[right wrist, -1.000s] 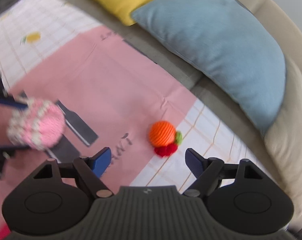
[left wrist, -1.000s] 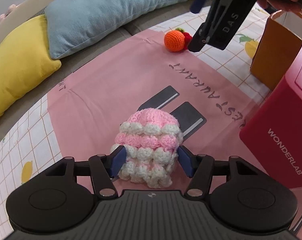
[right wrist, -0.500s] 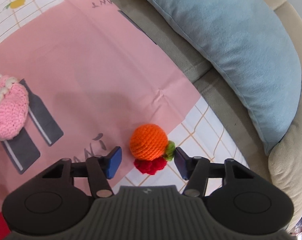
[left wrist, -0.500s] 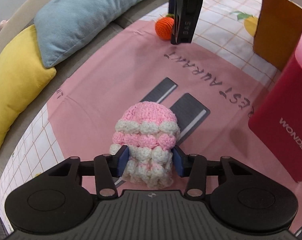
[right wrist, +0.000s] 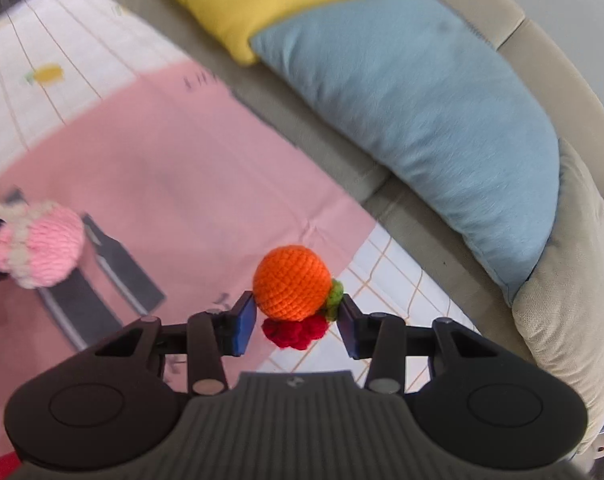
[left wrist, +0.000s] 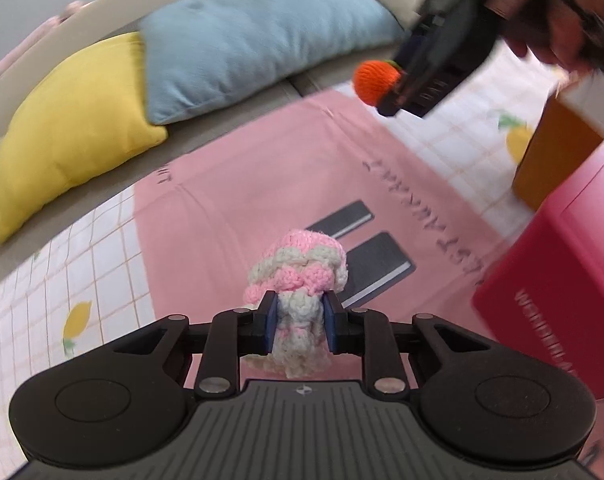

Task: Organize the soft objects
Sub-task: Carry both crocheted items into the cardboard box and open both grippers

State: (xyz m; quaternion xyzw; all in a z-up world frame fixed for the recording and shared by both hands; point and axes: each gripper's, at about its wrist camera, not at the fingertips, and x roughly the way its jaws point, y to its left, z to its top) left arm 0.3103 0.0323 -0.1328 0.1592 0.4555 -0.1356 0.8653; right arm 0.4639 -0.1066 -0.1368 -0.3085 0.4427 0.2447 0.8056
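A pink-and-white crocheted toy (left wrist: 298, 264) sits squeezed between the blue pads of my left gripper (left wrist: 298, 314). Its jaws are closing and press on the toy's lower half, holding it off the pink cloth (left wrist: 230, 208). The orange crocheted ball with a green leaf and red flower (right wrist: 292, 286) is pinched in my right gripper (right wrist: 298, 320), whose jaws are also closing against its sides. In the left wrist view the orange ball (left wrist: 376, 80) hangs in the air in the right gripper (left wrist: 418, 80). The pink toy (right wrist: 42, 244) shows at the left of the right wrist view.
A red box (left wrist: 562, 300) and an orange-brown box (left wrist: 554, 152) stand at the right. A blue cushion (left wrist: 254, 44) and a yellow cushion (left wrist: 70, 128) lean on the beige sofa behind. A chequered lemon-print cloth (left wrist: 62, 300) lies under the pink one. A person's hand (left wrist: 562, 20) holds the right gripper.
Both grippers have narrowed from open to pressing on their toys. The pink toy is now squeezed and raised, and the orange ball has left the cloth.
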